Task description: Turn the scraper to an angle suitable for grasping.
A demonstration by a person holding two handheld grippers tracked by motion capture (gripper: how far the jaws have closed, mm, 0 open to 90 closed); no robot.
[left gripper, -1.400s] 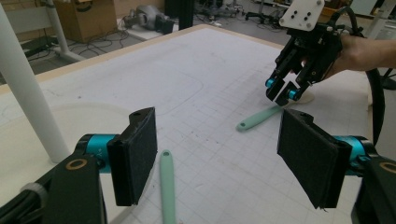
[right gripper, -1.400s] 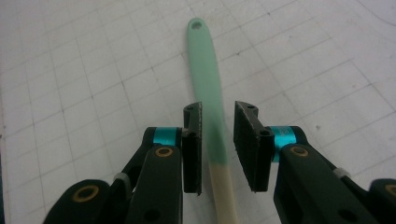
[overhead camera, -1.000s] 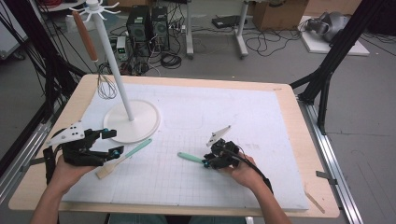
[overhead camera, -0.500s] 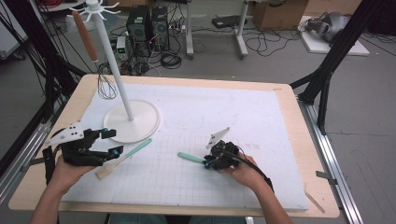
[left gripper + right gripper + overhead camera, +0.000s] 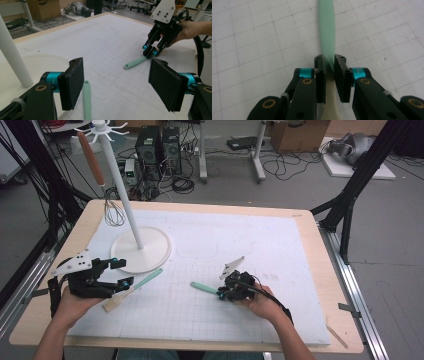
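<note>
A spatula with a mint-green handle (image 5: 147, 279) and a pale blade lies on the white mat beside the stand's round base (image 5: 141, 251). My left gripper (image 5: 122, 272) stands open just left of it; in the left gripper view the handle (image 5: 86, 100) lies below the wide-apart pads of that gripper (image 5: 117, 85). A second mint-handled spatula (image 5: 204, 288) lies mid-mat. My right gripper (image 5: 224, 292) has just been closing its jaws and its pads press on this handle (image 5: 327, 30); the same gripper (image 5: 330, 71) has the pale blade under its body.
A white stand with hooks rises at the back left, and a whisk (image 5: 114, 212) with a brown handle hangs from it. The white gridded mat (image 5: 280, 245) covers most of the wooden table (image 5: 310, 227). Cables and computer cases lie on the floor beyond.
The right gripper's jaws have narrowed onto the green handle. Both hands have kept their places, and the left gripper is unchanged.
</note>
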